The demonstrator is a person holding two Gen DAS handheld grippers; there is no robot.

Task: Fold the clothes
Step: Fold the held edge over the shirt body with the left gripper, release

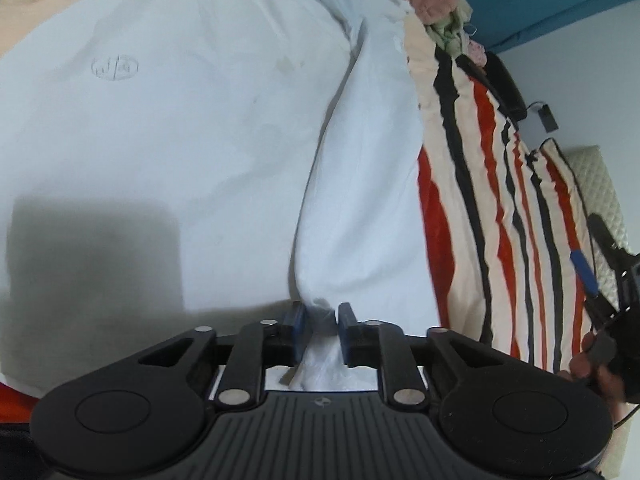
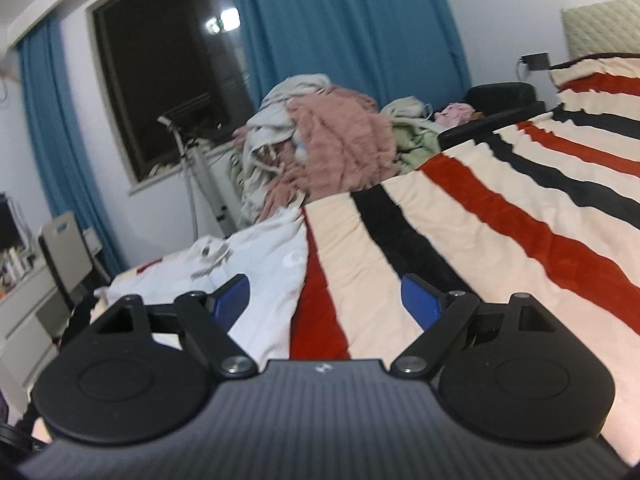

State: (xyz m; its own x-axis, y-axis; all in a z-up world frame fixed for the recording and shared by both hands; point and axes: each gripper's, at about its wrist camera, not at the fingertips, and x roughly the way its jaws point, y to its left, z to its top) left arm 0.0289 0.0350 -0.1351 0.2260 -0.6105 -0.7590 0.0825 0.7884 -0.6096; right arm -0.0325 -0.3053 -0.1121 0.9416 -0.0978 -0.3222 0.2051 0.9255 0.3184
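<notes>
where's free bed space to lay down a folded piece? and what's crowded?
Free: the striped blanket, from the white garment's edge across towards the headboard; the right gripper hangs open over its near part. Crowded: the laundry pile at the window end, and the stretch under the white garment, a fold of it between the left gripper's fingers.

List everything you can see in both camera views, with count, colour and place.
Shirt: one, white, spread on the bed.
Blanket: one, cream with red and black stripes, covering the bed.
Clothes pile: one, pink, grey and green, at the bed's far edge.
Curtains: blue, beside the dark window.
Headboard: one, cream, quilted.
Left tool: jaws narrow, white cloth between them.
Right tool: open, empty, above the blanket.
</notes>
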